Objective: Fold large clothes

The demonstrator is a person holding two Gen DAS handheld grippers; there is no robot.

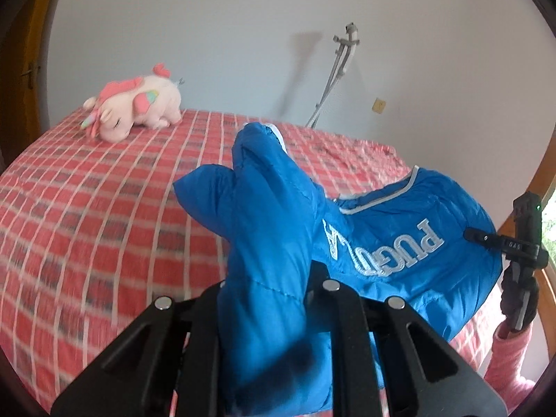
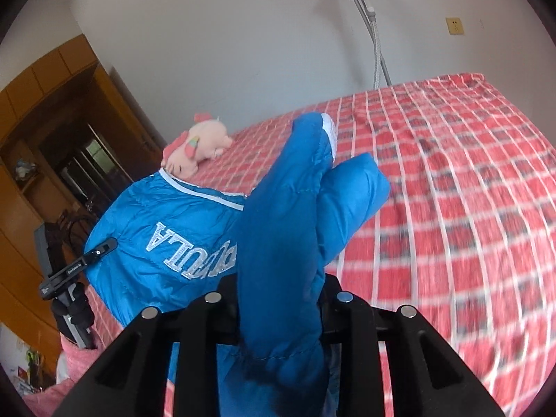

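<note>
A blue padded jacket [image 1: 399,239] with silver lettering hangs lifted over the bed; it also shows in the right wrist view [image 2: 163,229]. My left gripper [image 1: 267,299] is shut on a thick fold of the jacket, with a sleeve [image 1: 257,187] flopping forward. My right gripper [image 2: 278,312] is shut on the other side's fold, its sleeve [image 2: 312,160] also bent forward. The right gripper shows at the left wrist view's right edge [image 1: 521,243]; the left gripper shows at the right wrist view's left edge [image 2: 76,271].
The bed has a red checked cover [image 1: 104,208], also in the right wrist view [image 2: 451,208]. A pink plush unicorn [image 1: 135,104] lies at its far end. A garment steamer pole [image 1: 333,76] stands by the white wall. Wooden wardrobe and doorway [image 2: 52,139] are at left.
</note>
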